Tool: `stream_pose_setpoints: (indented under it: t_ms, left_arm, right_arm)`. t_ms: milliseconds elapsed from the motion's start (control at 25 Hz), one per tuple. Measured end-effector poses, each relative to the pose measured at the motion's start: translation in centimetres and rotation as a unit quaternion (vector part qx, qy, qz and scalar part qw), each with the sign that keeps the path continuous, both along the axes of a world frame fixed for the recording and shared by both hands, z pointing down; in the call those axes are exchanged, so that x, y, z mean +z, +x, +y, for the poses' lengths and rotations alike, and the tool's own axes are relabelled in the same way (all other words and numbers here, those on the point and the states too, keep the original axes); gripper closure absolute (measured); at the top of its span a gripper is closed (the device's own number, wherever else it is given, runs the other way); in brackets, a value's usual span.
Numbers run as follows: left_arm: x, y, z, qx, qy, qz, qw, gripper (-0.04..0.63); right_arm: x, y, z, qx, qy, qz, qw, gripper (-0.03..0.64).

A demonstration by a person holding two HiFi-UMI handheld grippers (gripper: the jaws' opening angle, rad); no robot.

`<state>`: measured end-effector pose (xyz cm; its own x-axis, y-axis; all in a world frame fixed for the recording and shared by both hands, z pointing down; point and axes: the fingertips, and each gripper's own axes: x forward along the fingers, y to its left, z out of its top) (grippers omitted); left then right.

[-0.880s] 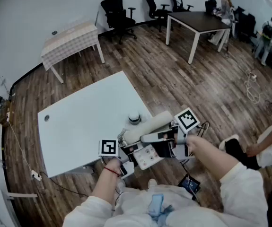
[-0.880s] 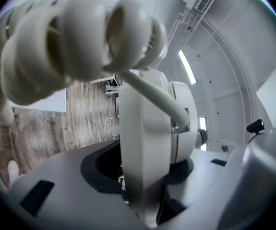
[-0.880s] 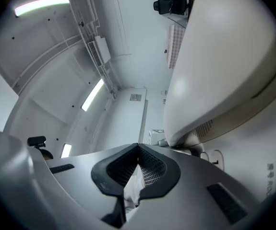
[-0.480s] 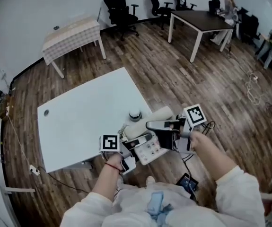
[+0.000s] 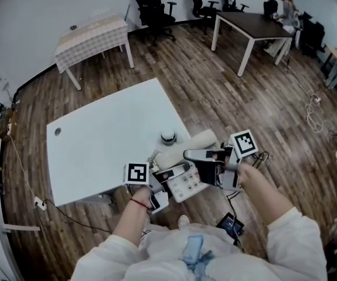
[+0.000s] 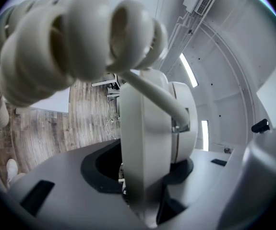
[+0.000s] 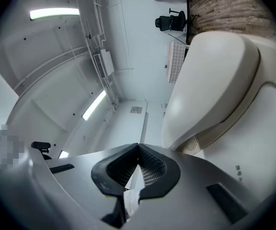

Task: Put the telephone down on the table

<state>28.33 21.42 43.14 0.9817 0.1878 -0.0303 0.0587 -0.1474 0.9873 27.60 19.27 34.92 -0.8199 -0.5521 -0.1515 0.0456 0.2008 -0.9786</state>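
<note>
Here, my left gripper's (image 5: 163,179) jaws grasp the telephone (image 5: 184,185) by a white part, holding it aloft at lower centre, just off the tabletop's (image 5: 109,139) near edge. My right gripper's (image 5: 209,164) jaws are clenched beside it, probably steadying it for lowering.

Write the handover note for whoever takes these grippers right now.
Left gripper: jaws clamped on the telephone, with its coiled cord close to the camera.
Right gripper: jaws shut, right beside the telephone; no clear grip.
Telephone: held up at the near corner of the white table.
Done: nothing set down yet.
Left: lower it onto the table, then open the left jaws.
</note>
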Motion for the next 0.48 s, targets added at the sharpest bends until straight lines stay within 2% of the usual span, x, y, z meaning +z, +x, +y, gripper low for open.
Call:
stream_pose_setpoints:
  t_ms: [480]
  left_arm:
    - [0.0,-0.6,1.5,-0.008,0.002,0.007,0.9999,0.425]
  right_arm:
    - [0.6,-1.3,2.3,-0.018,-0.028,-0.007,0.999,0.583]
